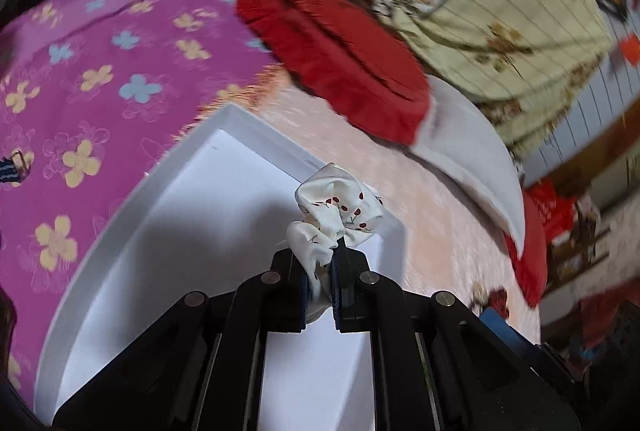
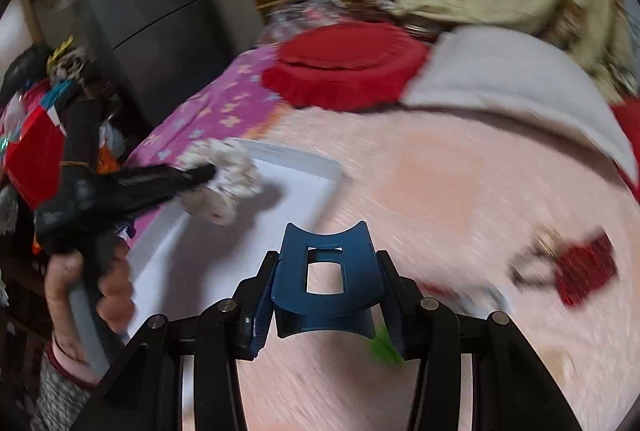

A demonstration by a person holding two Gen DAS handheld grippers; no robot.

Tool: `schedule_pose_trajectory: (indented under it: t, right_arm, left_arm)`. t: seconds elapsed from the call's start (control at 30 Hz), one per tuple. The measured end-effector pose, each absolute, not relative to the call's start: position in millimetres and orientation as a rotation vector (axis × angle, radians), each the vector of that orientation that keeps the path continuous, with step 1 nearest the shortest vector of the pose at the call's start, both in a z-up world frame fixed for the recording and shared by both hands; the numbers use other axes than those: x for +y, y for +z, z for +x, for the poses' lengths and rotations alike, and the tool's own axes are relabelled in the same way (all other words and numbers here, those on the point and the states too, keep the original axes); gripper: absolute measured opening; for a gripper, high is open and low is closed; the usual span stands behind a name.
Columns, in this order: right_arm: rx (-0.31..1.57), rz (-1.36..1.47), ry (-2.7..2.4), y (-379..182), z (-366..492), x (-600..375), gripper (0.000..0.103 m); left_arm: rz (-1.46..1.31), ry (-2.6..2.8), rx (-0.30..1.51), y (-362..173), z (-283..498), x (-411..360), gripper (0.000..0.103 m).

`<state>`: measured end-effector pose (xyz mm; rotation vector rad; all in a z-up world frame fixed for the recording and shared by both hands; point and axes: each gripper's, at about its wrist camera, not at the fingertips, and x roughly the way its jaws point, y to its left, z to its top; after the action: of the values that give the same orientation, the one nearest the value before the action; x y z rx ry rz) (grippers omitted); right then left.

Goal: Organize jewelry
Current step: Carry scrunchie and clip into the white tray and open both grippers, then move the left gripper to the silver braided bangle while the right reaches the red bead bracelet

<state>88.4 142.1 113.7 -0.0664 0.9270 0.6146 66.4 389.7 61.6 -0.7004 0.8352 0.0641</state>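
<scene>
The left hand-held gripper (image 1: 322, 271), clamped on a cherry-print scrunchie (image 1: 340, 215), hangs directly over the white tray (image 1: 120, 231) on the bed. The right hand-held gripper (image 2: 326, 295), pinching a blue hair claw (image 2: 324, 283), hovers just right of the tray.

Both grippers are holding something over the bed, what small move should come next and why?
Probably lower the left gripper and release: its white cherry-print scrunchie already hangs over the white tray, while the right gripper holds the blue hair claw off to the side.
</scene>
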Motion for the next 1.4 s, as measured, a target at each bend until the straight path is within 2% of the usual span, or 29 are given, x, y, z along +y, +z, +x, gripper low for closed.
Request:
schedule_pose_trajectory:
  t: [0.27, 0.5, 0.57, 0.67, 0.73, 0.8, 0.83, 1.1, 1.4]
  right_arm:
    - [0.930, -0.194, 0.634, 81.7, 133.9, 247.7, 0.046]
    - [0.960, -0.199, 0.603, 52.4, 157.4, 268.6, 0.046]
    - [0.947, -0.231, 0.593, 45.7, 156.8, 274.6, 0.046]
    - [0.927, -0.265, 0.592, 44.6, 152.0, 277.6, 0.045]
    - [0.934, -0.280, 0.597, 44.5, 150.3, 278.6, 0.045]
    - [0.916, -0.303, 0.577, 47.4, 146.7, 277.6, 0.046]
    - [0.904, -0.311, 0.569, 49.8, 144.4, 276.6, 0.047]
    - [0.888, -0.206, 0.549, 79.9, 113.4, 215.9, 0.047]
    - [0.947, -0.048, 0.410, 72.1, 41.4, 49.7, 0.048]
  left_arm:
    - [-0.774, 0.136, 0.894, 30.6, 85.7, 429.6, 0.007]
    - [-0.819, 0.168, 0.884, 21.8, 81.2, 447.5, 0.010]
    - [-0.824, 0.171, 0.872, 24.6, 78.7, 448.0, 0.013]
    - [-0.825, 0.166, 0.842, 32.5, 74.3, 446.7, 0.024]
    - [-0.861, 0.121, 0.805, 38.4, 70.1, 447.2, 0.042]
    - [-0.898, 0.091, 0.773, 43.3, 65.6, 447.6, 0.052]
    - [-0.904, 0.083, 0.761, 46.4, 63.4, 446.7, 0.052]
    - [-0.841, 0.130, 0.730, 74.6, 49.0, 434.8, 0.052]
    - [-0.740, 0.084, 0.663, 102.4, 22.1, 389.7, 0.053]
